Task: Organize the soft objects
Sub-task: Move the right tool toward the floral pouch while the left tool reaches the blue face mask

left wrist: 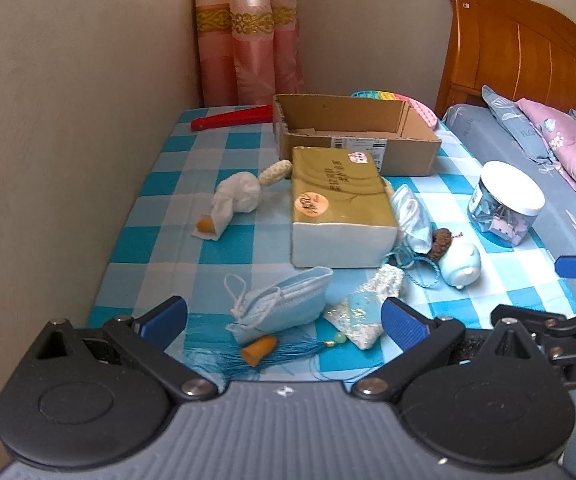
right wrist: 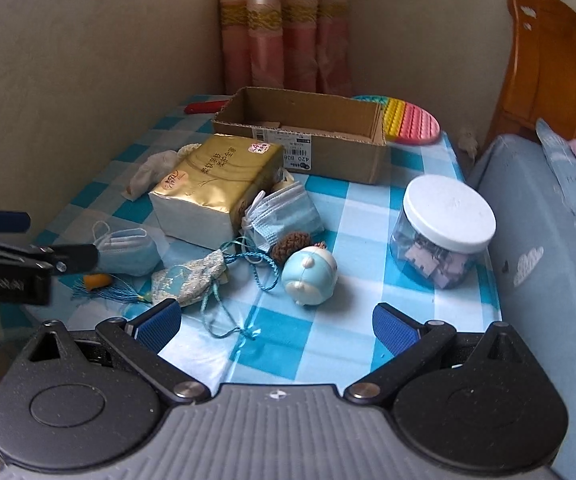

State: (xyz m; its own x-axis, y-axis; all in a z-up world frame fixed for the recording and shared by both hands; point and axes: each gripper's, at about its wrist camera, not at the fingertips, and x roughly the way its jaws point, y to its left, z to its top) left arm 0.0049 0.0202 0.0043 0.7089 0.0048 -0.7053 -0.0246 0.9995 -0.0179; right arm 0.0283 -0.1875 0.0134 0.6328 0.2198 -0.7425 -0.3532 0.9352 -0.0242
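My left gripper is open, just short of a folded blue face mask and a sequinned pouch with a blue tassel. An orange earplug lies by the tassel. A gold tissue pack sits mid-table before an open cardboard box. A white cloth bundle lies to the left. My right gripper is open over bare cloth, near a blue round toy, a second mask and the pouch.
A clear jar with a white lid stands at the right edge of the checked tablecloth. A red tool and a rainbow bubble mat lie at the back. A bed with pillows adjoins on the right; walls lie left.
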